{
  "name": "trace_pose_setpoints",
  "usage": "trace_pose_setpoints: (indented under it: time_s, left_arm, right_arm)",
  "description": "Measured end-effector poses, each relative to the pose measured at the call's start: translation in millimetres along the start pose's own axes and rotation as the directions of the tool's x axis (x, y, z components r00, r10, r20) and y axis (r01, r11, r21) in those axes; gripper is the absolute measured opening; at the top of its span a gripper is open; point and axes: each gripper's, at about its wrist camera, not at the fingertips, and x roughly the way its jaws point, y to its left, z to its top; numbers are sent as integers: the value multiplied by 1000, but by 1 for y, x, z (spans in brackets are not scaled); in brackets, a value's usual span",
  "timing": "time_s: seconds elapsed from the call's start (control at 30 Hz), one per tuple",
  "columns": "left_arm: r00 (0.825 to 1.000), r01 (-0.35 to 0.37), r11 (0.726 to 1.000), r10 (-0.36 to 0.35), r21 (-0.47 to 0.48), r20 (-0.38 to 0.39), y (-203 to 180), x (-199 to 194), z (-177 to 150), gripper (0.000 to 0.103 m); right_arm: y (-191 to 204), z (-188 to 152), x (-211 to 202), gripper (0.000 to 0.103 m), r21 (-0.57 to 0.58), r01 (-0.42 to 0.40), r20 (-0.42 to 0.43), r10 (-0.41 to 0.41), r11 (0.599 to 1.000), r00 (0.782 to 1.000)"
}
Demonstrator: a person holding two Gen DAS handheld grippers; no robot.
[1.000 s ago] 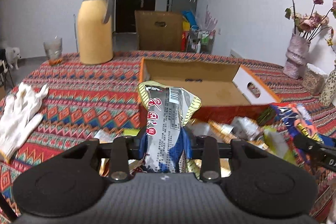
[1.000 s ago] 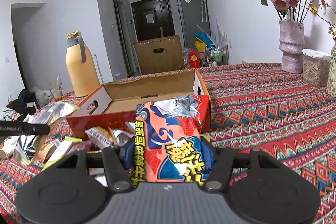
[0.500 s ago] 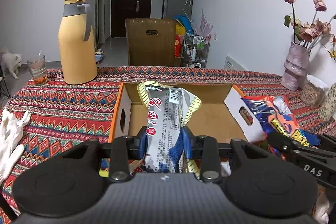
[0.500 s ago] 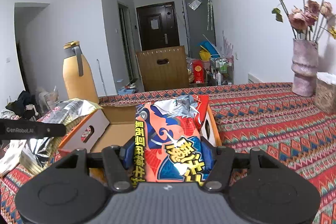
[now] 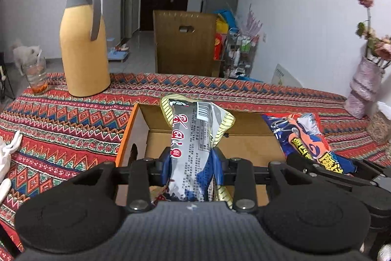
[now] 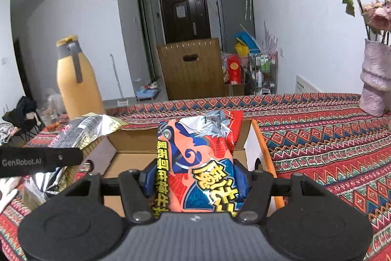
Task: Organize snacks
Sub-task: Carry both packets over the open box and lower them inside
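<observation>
The left gripper [image 5: 191, 163] pinches a grey snack packet [image 5: 193, 146]. The right gripper [image 6: 195, 177] pinches an orange-and-blue snack bag [image 6: 202, 163]. Both hang over the open cardboard box [image 5: 251, 146].

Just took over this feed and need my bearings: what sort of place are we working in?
Most likely a lived-in flat: a table under a patterned cloth, a fridge beside the front door, and a vase of dried flowers.

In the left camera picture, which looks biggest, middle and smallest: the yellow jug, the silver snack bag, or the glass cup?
As they look in the left wrist view:
1. yellow jug
2. silver snack bag, almost as big, but it is nearest the camera, so that flatters it
3. glass cup, clearly smallest
</observation>
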Motion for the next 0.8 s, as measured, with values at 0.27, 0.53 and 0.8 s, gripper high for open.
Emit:
trace_pose_setpoints:
  time_s: [0.27, 0.53, 0.8]
  left_arm:
    - [996, -53, 998, 51, -31, -70, 11, 47, -11, 35]
    - [994, -32, 999, 29, -30, -102, 16, 63, -23, 39]
    - [1000, -17, 999, 16, -42, -8, 15, 41, -24, 91]
  right_arm:
    - [-1, -8, 46, 60, 3, 32, -59, -31, 999, 998]
    - [-5, -20, 67, 60, 0, 27, -112, -27, 1000, 993]
    - [-11, -16, 51, 97, 45, 24, -56, -21, 999, 998]
